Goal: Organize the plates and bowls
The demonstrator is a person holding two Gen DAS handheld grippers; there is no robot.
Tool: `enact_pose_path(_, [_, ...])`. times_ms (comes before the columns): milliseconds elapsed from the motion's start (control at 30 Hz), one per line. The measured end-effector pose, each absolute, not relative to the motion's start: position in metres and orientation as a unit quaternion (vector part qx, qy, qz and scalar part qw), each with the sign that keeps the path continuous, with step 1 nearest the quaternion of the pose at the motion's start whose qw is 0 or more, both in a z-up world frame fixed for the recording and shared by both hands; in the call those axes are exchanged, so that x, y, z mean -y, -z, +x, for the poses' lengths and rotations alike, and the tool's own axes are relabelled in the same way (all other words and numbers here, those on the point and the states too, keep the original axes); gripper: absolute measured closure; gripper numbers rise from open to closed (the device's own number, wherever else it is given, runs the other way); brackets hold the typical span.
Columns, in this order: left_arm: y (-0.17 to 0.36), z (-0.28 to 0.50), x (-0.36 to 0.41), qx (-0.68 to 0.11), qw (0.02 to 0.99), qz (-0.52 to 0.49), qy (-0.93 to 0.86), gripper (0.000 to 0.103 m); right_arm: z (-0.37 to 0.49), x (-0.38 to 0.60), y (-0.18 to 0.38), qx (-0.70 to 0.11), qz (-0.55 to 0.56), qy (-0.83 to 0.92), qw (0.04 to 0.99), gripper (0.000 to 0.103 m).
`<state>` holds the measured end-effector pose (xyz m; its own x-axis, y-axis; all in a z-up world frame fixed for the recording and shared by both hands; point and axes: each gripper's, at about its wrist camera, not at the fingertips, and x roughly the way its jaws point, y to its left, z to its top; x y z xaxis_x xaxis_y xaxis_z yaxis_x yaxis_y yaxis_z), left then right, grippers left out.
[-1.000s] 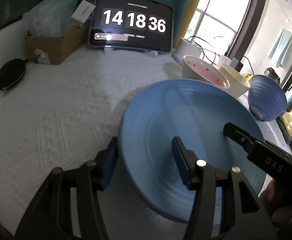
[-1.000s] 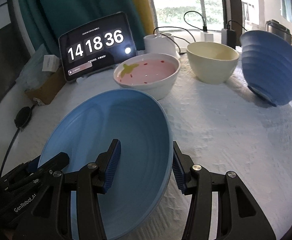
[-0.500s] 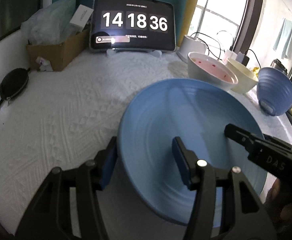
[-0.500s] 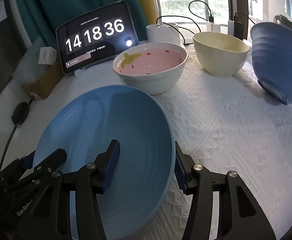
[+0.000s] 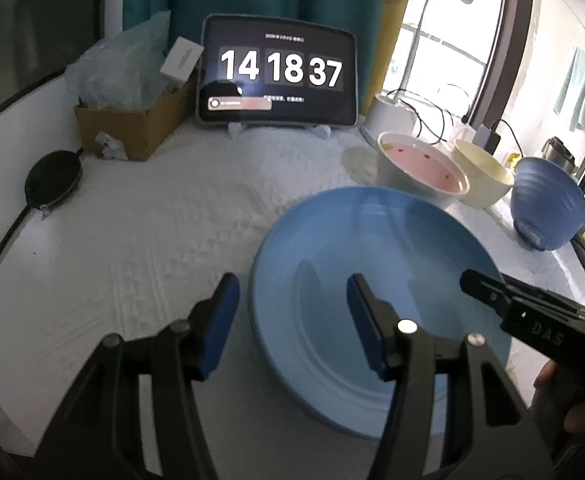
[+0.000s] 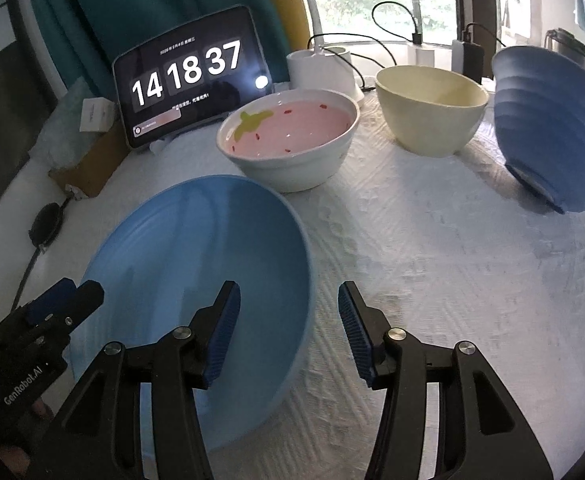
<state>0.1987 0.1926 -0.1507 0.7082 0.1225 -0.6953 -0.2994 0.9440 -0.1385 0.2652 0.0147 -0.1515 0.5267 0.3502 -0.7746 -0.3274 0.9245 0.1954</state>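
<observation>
1. Surroundings: a white textured cloth covers the table. Along its far edge stand a tablet clock, a cardboard box stuffed with plastic, and a white lamp base with cables. A black round pouch lies near the left edge.
2. Other ware: a pink-lined bowl, a cream bowl and a dark blue ribbed bowl, tipped on its side, stand in a row behind the plate. The pink-lined bowl sits just beside the plate's far rim.
3. Change: the clock has advanced from 36 to 37, and the jaws of both tools stand slightly further off the plate's rim than a second ago.
4. Task item: the light blue plate is glossy, ringed and shallow, and appears slightly raised on its right side near the table's front edge.
5. Left gripper: jaws partly open, straddling the plate's left rim, pads clear of it.
6. Right gripper: jaws partly open, astride the plate's right rim, gripping nothing.
</observation>
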Motion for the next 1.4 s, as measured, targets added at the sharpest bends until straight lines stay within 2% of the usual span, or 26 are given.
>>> enact_pose_path(600, [0.117, 0.208, -0.138, -0.348, 0.929, -0.101, -0.075, 0.044, 0.255, 0.047, 0.123, -0.427, 0.038, -0.169, 0.887, 0.049])
enact_pose_path(1400, [0.085, 0.26, -0.023, -0.348, 0.936, -0.052, 0.003, 0.044, 0.26, 0.181, 0.105, -0.406, 0.086, -0.092, 0.905, 0.049])
